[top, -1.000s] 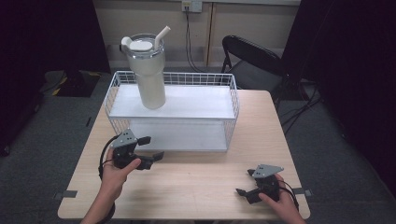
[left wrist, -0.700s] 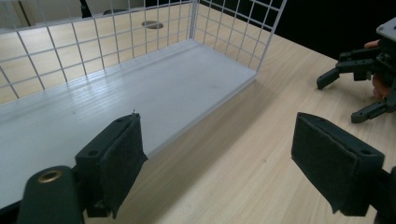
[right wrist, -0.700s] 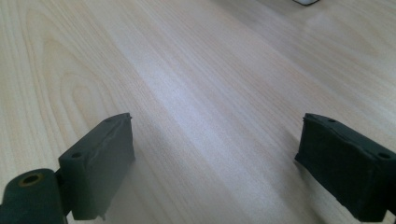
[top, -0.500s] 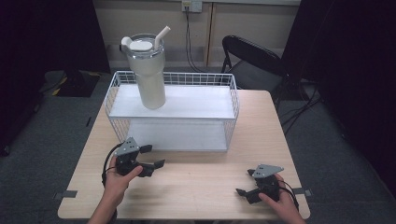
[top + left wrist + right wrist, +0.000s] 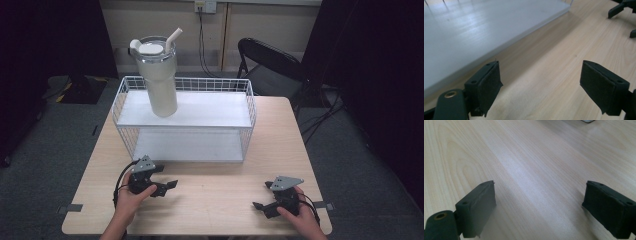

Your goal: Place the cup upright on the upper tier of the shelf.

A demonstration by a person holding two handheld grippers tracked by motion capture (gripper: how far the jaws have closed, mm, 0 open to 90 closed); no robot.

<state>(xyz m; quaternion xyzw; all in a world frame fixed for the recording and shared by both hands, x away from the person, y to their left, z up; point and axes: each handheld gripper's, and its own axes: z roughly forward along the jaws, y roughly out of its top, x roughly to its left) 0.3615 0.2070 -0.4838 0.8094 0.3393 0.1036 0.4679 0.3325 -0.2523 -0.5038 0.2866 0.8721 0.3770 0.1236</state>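
My table (image 5: 210, 200) is pale wood with long, soft grain lines, matte and smooth under both tools. At its far half sits a white wire basket (image 5: 250, 107), a rectangular cage of thin mesh with a flat, faintly glossy white floor. Inside it, toward its left rear corner, stands a tall cream tumbler (image 5: 159, 80) with smooth tapered walls, a clear lid and a bent pale straw; it is upright.

My left gripper (image 5: 167, 186) rests low over the wood just in front of the basket's near left corner, well short of the tumbler, with the mesh wall between them. From its own camera I see its two black, blocky pads (image 5: 490, 82) standing wide apart with bare wood between them, and the white edge of the basket floor runs close along the left. My left hand (image 5: 131, 192) wraps the handle from behind, forearm coming in from the near edge, jaws pointing right along the table.

My right gripper (image 5: 260, 206) sits near the right front corner, well apart from basket and tumbler. Its padded black fingers (image 5: 477, 205) are also spread wide over plain grain, holding nothing. My right hand (image 5: 295, 215) grips it from below right, jaws aimed left toward the other tool.
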